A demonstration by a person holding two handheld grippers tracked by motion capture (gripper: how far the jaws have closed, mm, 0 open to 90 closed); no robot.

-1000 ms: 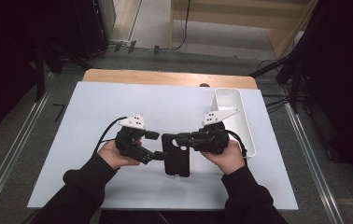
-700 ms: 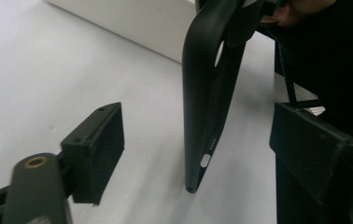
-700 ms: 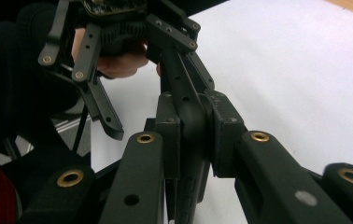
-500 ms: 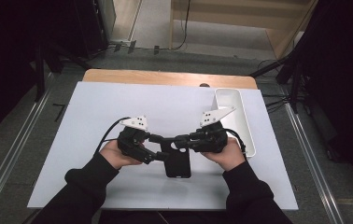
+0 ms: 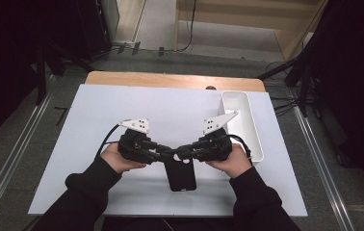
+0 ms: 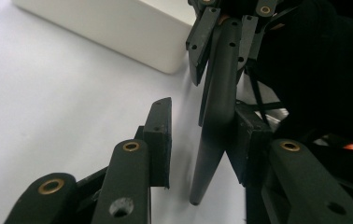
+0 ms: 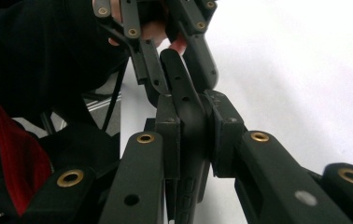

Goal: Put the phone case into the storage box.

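A black phone case [image 5: 180,174] is held just above the white mat [image 5: 122,110], between my two grippers, which meet at its top end. My right gripper [image 5: 184,153] comes in from the right, and in the right gripper view both pads [image 7: 169,140] of the right gripper [image 7: 195,127] press on the case [image 7: 179,79] edge-on. My left gripper [image 5: 162,153] comes in from the left. Its jaws have just been closing around the case [image 6: 216,107]. In the left gripper view one pad [image 6: 251,144] of the left gripper [image 6: 203,140] touches the case, while a gap remains at the other.
A long white tray [image 5: 247,120] stands on the mat at the right, close behind my right hand, and shows as a white box [image 6: 104,28] in the left gripper view. A bare wooden table edge [image 5: 170,79] runs behind the mat.
The left gripper's jaws have narrowed around the top of the phone case. Both hands have kept their places, and the right gripper still grips the case.
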